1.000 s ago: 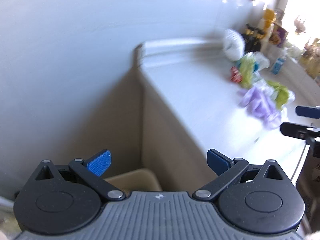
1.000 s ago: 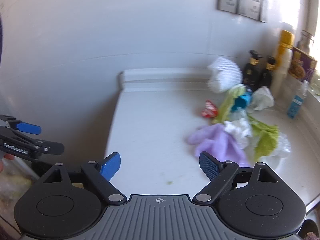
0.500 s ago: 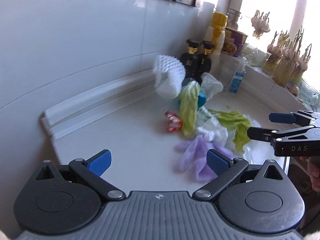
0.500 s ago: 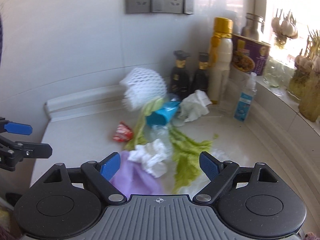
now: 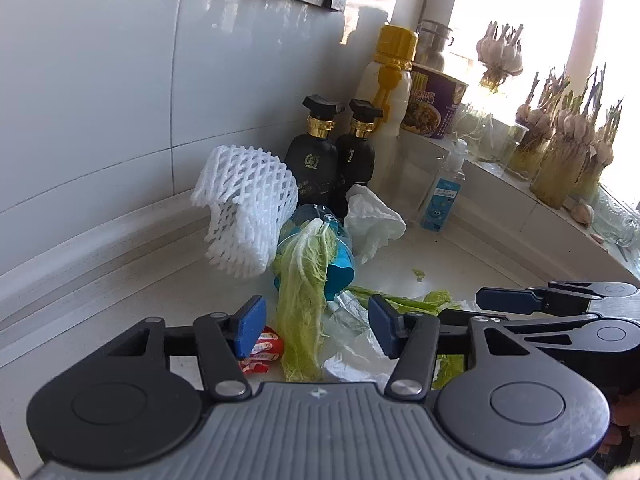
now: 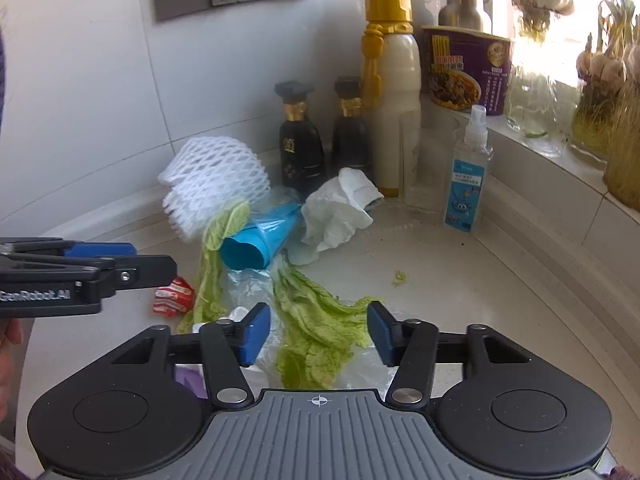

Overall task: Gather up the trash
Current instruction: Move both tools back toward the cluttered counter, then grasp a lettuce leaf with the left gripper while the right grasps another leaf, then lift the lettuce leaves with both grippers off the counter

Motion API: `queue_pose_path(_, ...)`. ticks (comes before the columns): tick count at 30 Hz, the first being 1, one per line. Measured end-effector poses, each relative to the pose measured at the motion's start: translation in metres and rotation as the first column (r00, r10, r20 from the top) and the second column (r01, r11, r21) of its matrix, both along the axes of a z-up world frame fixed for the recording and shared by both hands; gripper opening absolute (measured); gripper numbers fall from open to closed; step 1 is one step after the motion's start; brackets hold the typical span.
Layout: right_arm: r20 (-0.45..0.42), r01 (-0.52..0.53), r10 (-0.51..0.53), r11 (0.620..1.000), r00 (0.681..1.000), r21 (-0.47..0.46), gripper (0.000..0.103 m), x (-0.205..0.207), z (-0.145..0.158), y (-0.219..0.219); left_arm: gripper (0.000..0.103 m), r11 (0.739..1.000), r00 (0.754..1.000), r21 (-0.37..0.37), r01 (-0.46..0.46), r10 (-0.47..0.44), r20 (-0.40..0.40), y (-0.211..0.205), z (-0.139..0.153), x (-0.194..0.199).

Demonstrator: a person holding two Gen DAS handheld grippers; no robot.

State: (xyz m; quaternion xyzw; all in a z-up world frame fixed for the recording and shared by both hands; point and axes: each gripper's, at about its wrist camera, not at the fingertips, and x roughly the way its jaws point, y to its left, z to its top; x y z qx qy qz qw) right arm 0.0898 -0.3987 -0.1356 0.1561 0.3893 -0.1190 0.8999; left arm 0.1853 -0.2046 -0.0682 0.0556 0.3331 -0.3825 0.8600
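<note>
Dark bottles [image 6: 302, 148], spray bottle [image 6: 468, 184]

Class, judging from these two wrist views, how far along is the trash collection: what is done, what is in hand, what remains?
Done: nothing visibly collected. In hand: nothing; the left hand-held gripper and right hand-held gripper have just been closing partway, framing cabbage leaves without pinching them. Left: foam net, blue cup, crumpled tissue, red wrapper, all on the counter.

Both hand-held grippers [image 5: 316, 330] [image 6: 318, 334] narrowed, nearing the trash [image 6: 316, 332].

Purple cloth [image 6: 188, 380] lies mostly hidden behind the right tongs [image 6: 318, 334].
</note>
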Motion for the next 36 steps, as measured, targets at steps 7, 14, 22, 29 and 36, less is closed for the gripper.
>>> queue_pose_path(7,-0.009,-0.017,0.017,1.000,1.000,0.004,0.033,0.008,-0.015,-0.007,0.033,1.000,1.000,0.018,-0.011,0.011,0.005,-0.014,-0.013,0.010)
queue_pose_path(14,-0.027,-0.059,0.059,0.998,0.998,-0.002,0.029,0.023,-0.028,-0.009,0.025,0.998,1.000,0.052,-0.019,0.020,-0.006,-0.023,-0.023,0.016)
queue_pose_path(22,-0.074,-0.123,0.116,0.989,0.990,-0.085,0.013,0.037,-0.040,-0.006,0.009,0.997,0.998,0.059,-0.059,0.060,-0.022,-0.021,-0.029,0.020)
queue_pose_path(29,-0.030,-0.101,0.100,0.994,0.995,-0.044,0.000,0.034,-0.035,-0.009,0.006,0.998,0.998,0.042,-0.054,0.055,-0.019,-0.018,-0.023,0.018)
queue_pose_path(36,0.011,-0.077,0.078,0.996,0.997,-0.052,0.000,0.027,-0.014,-0.011,0.005,0.999,0.999,0.015,-0.051,0.051,-0.008,-0.012,-0.009,0.013)
